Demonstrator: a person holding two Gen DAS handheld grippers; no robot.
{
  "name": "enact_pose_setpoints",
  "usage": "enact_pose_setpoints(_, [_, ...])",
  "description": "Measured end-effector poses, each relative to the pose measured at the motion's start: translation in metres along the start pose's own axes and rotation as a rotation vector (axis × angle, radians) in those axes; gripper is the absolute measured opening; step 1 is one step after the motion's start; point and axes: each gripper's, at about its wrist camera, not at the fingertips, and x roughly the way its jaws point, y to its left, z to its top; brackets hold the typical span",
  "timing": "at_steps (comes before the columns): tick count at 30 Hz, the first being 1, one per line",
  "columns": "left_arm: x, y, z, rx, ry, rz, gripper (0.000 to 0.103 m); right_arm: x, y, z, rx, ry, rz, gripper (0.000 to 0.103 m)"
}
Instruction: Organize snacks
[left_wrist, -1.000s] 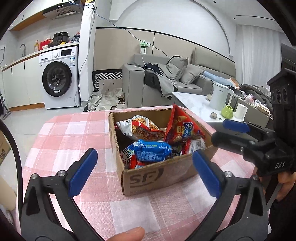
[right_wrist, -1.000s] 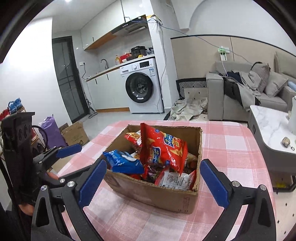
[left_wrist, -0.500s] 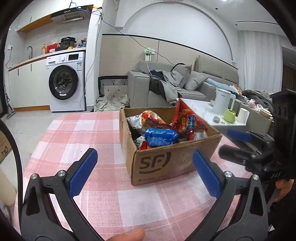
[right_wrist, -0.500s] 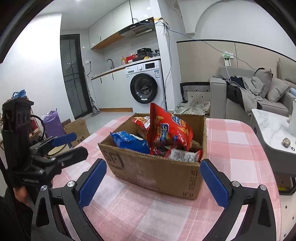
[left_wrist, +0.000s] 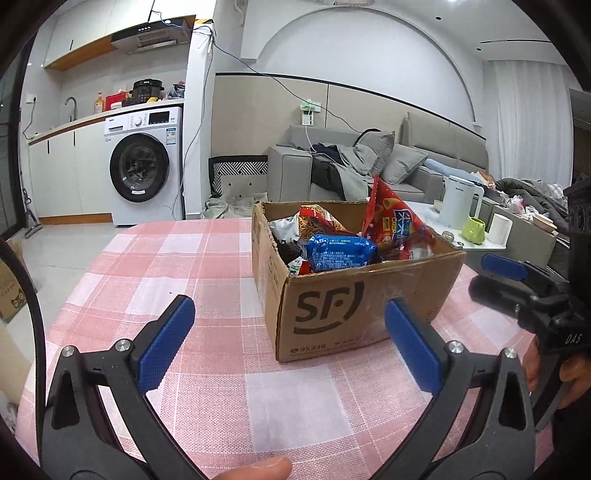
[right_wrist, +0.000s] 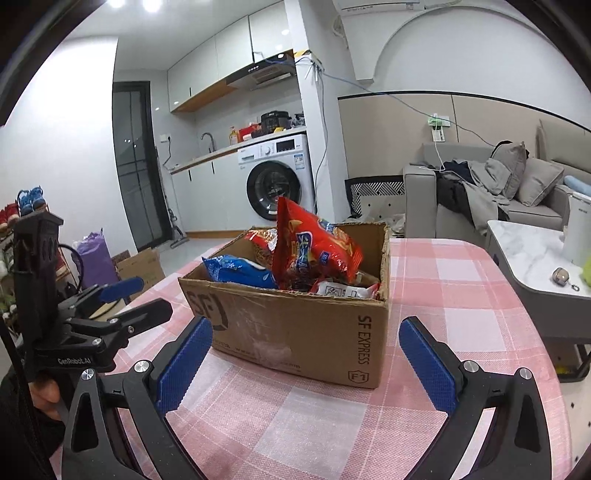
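Nearest the cameras, the left gripper (left_wrist: 288, 343) is held with its jaws spread wide and nothing gripped; a fingertip is seen at the bottom edge of that view. The right gripper (right_wrist: 306, 363) is likewise held wide open and empty. Both are poised above a pink checked tablecloth (left_wrist: 207, 280), near a cardboard box (left_wrist: 354, 306) printed with "SF", but apart from it. Each gripper is seen from the other's camera, flanking the box, so the right gripper (left_wrist: 517, 280) stands beside the box's right side and the left gripper (right_wrist: 122, 306) beside its left.

The snacks are found inside the box: a blue packet (left_wrist: 341, 253) lies near the front edge, a tall red bag (right_wrist: 314, 251) stands upright above the rim, and other wrappers are packed behind and beneath them, partly hidden.

Beyond the table, a low marble-topped table (right_wrist: 535, 254) with a white kettle (left_wrist: 458, 206) and green cup (left_wrist: 474, 230) is seen to the right, then a grey sofa (left_wrist: 325, 173) piled with clothes, and a washing machine (left_wrist: 142, 166) under a counter at the far left
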Motion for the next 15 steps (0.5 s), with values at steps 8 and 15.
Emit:
enact_pose_setpoints(8, [0.005, -0.003, -0.004, 0.011, -0.005, 0.009, 0.102, -0.004, -0.007, -0.002, 0.023, -0.023, -0.024, 0.103])
enact_pose_setpoints(15, [0.009, -0.004, -0.005, 0.002, -0.008, 0.009, 0.102, -0.008, -0.012, -0.003, 0.041, -0.042, -0.017, 0.103])
